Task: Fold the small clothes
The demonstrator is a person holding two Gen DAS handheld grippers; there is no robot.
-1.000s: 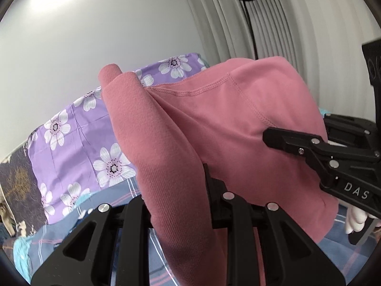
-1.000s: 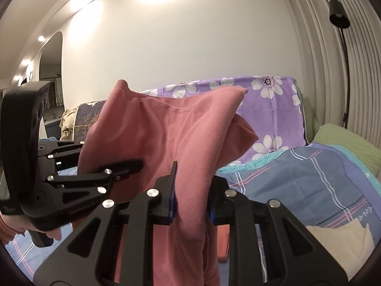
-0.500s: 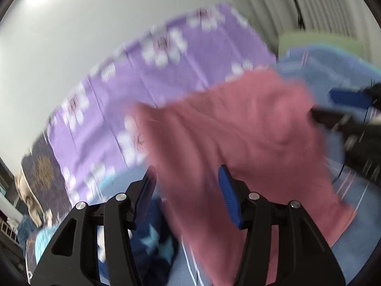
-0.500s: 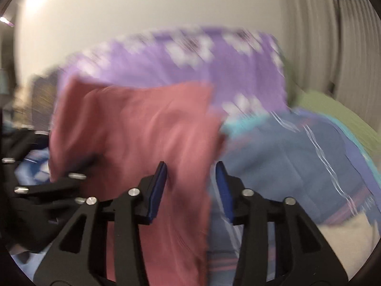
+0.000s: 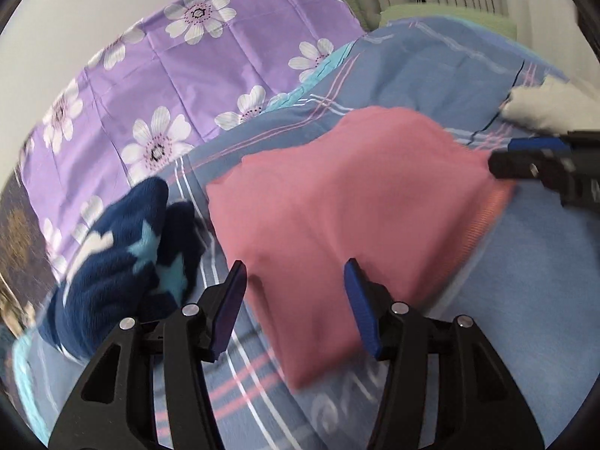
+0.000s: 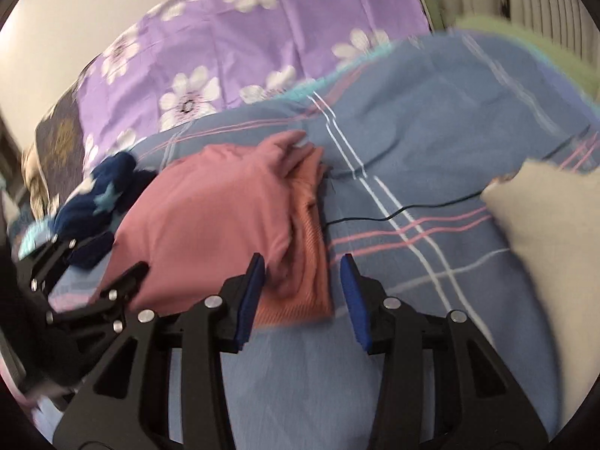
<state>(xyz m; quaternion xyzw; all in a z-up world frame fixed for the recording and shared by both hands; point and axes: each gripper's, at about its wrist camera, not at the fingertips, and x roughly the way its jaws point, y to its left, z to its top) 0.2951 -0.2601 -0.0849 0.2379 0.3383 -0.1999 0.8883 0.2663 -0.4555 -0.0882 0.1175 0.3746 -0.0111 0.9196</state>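
Observation:
A pink garment (image 5: 337, 202) lies folded on the blue striped bedsheet (image 5: 525, 318); it also shows in the right wrist view (image 6: 217, 225), with an orange ribbed piece (image 6: 307, 255) under its right side. My left gripper (image 5: 296, 300) is open and empty, its jaws over the garment's near edge. My right gripper (image 6: 300, 292) is open and empty, just in front of the orange piece. The right gripper shows at the right edge of the left wrist view (image 5: 543, 168); the left gripper shows at the left of the right wrist view (image 6: 75, 281).
A navy star-patterned garment (image 5: 123, 258) lies left of the pink one. A purple flowered cloth (image 5: 168, 75) covers the back. A cream cloth (image 6: 543, 232) lies at right, a thin black cable (image 6: 393, 217) runs across the sheet, and a green pillow (image 6: 525, 45) sits at the far right.
Both grippers have opened and let go of the pink garment. It was held up in the air and now lies on the bed.

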